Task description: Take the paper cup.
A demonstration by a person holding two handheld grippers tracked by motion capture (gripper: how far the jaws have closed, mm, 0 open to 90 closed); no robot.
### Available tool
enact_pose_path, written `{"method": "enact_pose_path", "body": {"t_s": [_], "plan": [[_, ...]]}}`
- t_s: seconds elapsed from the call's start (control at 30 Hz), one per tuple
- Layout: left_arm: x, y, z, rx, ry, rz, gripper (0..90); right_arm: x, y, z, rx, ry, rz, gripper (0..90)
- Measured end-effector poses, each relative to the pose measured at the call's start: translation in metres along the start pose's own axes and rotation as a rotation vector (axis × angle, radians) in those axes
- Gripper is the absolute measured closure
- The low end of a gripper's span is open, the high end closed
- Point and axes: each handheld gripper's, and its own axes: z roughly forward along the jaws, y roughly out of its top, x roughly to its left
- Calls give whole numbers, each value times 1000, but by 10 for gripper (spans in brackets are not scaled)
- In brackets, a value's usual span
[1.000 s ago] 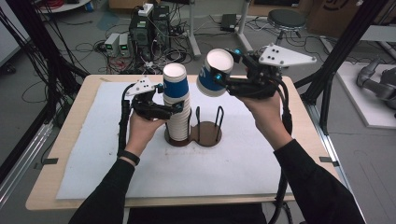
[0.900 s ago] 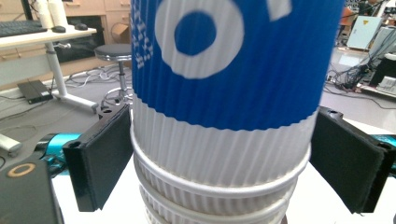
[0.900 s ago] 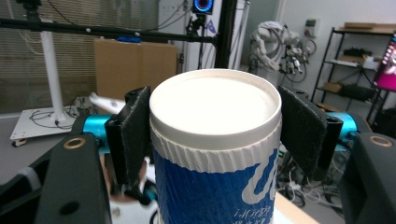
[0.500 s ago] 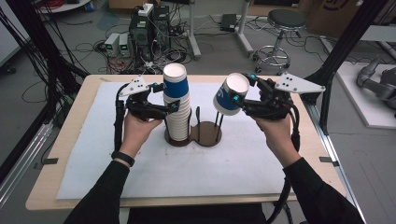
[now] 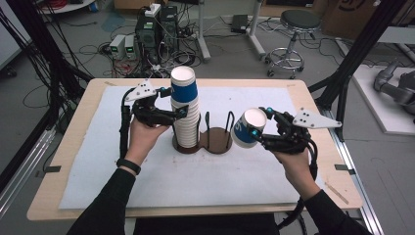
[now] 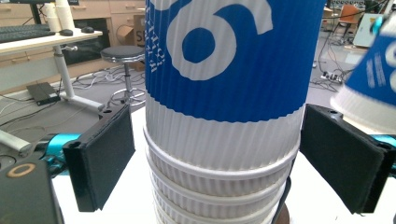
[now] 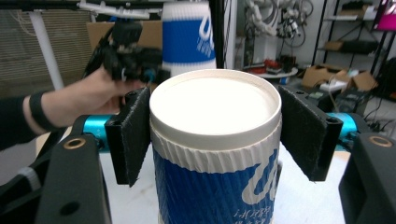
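Lowered and carried toward the desk's (image 5: 313, 103) right edge, the blue-and-white ribbed paper cup (image 5: 246, 128) lies tilted in the right gripper (image 5: 258, 126), fingers clamped below its rim. Light, crushable; grip gently there. Left gripper (image 5: 182, 105) fingers stand open around the stack of cups (image 5: 186, 110).

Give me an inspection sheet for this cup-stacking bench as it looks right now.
Surface: wooden table under a white mat.
Job's things: tall stack of blue-and-white ribbed paper cups upside down in a brown double-ring holder; single blue-and-white paper cup, tilted.
Clutter: nothing seen.
Grippers: left gripper straddles the stack, pads apart from it; right gripper clamps the single cup right of the holder.
Cables: black cable trails from the left gripper.
Surroundings: round stool, floor electronics.
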Motion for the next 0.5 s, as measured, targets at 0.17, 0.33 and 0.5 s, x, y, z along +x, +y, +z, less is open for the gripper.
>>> {"method": "enact_pose_path", "body": {"t_s": [0.17, 0.33, 0.5], "plan": [[0, 0, 0, -1, -3, 2, 111, 3, -28, -4, 27, 15, 38, 304], [1, 0, -1, -4, -6, -3, 111, 4, -45, -3, 56, 21, 57, 304], [1, 0, -1, -2, -7, -6, 111, 7, -50, -2, 67, 22, 48, 304]]}}
